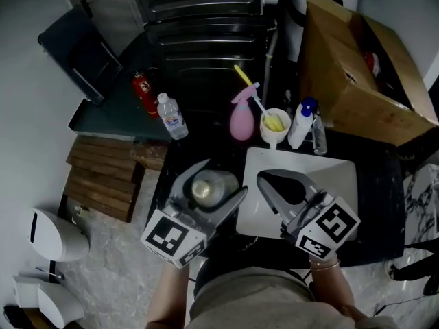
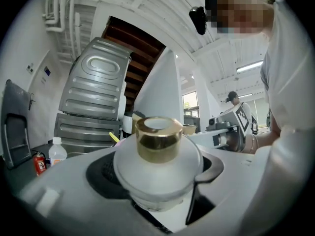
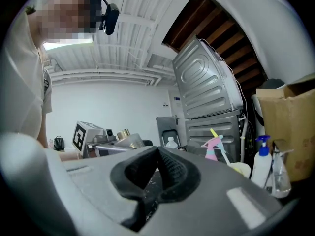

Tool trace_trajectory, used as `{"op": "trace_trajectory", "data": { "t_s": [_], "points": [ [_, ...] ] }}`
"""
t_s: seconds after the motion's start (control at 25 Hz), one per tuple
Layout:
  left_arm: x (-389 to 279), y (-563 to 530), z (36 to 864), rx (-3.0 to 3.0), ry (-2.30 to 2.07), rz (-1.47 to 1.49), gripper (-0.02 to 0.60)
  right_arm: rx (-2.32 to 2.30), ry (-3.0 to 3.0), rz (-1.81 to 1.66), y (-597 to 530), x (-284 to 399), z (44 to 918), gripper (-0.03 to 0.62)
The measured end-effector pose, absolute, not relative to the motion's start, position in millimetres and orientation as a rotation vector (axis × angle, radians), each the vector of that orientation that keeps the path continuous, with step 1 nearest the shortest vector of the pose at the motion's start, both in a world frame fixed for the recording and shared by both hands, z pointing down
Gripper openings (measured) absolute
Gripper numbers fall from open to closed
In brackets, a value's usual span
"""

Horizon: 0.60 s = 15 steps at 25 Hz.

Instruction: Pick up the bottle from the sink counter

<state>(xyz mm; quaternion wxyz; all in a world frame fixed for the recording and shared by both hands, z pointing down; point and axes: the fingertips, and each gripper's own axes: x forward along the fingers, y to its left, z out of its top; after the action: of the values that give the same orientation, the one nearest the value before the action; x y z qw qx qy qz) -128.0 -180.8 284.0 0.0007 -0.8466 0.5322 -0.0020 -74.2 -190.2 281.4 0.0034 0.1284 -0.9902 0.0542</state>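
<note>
counter [image 1: 381,204]: the dark top sits right under the left gripper [image 1: 225,177]. I can't tell if the bottle's base has cleared it yet. If it hasn't, dragging sideways could tip the bottle in the jaws.

sink [image 1: 343,177]: the white basin is just to the right of the left gripper. A slip toward that side drops the bottle straight in, and it looks like it might crack.

right gripper [image 1: 267,181]: jaws squeezed together with nothing in them, sitting just right of the left gripper, over the basin. If the two drift together, it could knock the bottle loose.

left gripper: jaws spread wide but clamped around the bottle, so there isn't much squeeze left if the grip starts to go.

bottle [image 2: 157,168]: it's between the left jaws, a frosted, rounded body with the cap up. The round, smooth sides are my main worry, since it could twist or slide down through the pads on a fast lift.

spray bottles and cup [image 1: 274,125]: they're ahead of both grippers, well clear for now. Only a forward swing would hit them.

gold cap [image 2: 158,137]: it sticks up above the jaws and nothing grips it, so it won't stop a slide.
</note>
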Motion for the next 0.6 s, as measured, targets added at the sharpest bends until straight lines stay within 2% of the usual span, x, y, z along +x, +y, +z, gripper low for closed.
{"op": "trace_trajectory", "data": {
  "t_s": [0.6],
  "points": [
    [-125, -160, 282, -2.657, 1.688, 0.080, 0.347, 0.397, -3.111, 0.154, -187, -70, 281, 0.002]
  ]
}}
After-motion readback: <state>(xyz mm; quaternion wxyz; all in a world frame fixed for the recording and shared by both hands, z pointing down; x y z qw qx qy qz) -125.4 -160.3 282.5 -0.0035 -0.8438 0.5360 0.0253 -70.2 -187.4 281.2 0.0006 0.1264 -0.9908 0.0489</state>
